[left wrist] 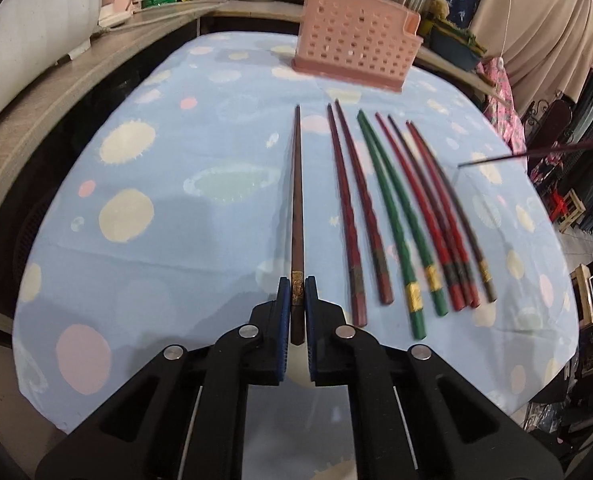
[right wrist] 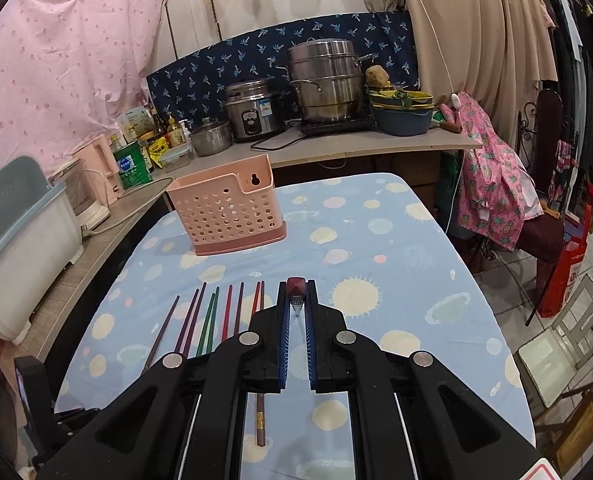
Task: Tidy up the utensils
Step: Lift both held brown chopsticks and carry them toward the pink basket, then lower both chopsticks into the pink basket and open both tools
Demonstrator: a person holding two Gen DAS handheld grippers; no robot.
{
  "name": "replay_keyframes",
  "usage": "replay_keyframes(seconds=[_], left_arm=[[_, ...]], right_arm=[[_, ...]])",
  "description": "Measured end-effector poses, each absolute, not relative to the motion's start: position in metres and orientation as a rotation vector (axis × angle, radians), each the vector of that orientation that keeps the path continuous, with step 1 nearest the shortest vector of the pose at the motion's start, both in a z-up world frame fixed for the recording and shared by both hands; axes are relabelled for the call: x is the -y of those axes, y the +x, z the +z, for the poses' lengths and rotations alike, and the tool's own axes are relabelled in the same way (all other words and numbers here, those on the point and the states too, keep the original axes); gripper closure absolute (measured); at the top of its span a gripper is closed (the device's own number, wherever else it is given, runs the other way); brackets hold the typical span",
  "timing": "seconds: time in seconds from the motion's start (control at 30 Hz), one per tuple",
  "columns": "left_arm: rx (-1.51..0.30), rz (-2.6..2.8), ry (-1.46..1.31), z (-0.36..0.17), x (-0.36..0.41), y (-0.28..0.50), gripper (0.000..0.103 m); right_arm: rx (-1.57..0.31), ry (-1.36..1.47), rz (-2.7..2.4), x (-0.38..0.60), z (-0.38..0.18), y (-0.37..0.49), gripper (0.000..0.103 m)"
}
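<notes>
My left gripper (left wrist: 297,285) is shut low over the table on a brown chopstick (left wrist: 297,200), its blue pads gripping at the gold band near the thick end. The chopstick lies flat, pointing away at the pink perforated holder (left wrist: 356,48). To its right lie several chopsticks in a row: a dark red pair (left wrist: 350,208), a green pair (left wrist: 392,216) and red and brown ones (left wrist: 436,216). My right gripper (right wrist: 296,293) is shut on a dark chopstick (right wrist: 296,286) seen end-on; its thin tip (left wrist: 528,155) hangs in the air at the right of the left wrist view. The holder (right wrist: 232,208) stands upright at the table's far side.
The table wears a light blue cloth (right wrist: 376,240) with pale spots. Behind it a counter (right wrist: 336,148) carries steel pots, a rice cooker and bottles. A white and grey bin (right wrist: 20,240) stands on the left counter. Chairs and hanging clothes are to the right.
</notes>
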State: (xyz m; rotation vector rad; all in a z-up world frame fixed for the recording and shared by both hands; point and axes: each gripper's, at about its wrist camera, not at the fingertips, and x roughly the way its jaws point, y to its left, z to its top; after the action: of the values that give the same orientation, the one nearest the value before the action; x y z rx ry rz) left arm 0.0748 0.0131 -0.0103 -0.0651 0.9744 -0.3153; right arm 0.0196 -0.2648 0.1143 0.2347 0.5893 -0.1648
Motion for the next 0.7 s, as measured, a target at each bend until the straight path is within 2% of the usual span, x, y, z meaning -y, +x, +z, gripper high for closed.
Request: replay_keyframes(seconds=[0.37, 0.7], left_arm=[[-0.715, -0.302, -0.111, 0.125, -0.024, 0.138, 0.096], [-0.532, -0.289, -0.136, 0.215, 0.005, 0.212, 0.096]], right_arm=[[-0.498, 0.242, -0.141, 0.284, 0.160, 0.063, 0.096], [-0.403, 0.346, -0.071, 0.305, 0.207, 0.131, 0.096]])
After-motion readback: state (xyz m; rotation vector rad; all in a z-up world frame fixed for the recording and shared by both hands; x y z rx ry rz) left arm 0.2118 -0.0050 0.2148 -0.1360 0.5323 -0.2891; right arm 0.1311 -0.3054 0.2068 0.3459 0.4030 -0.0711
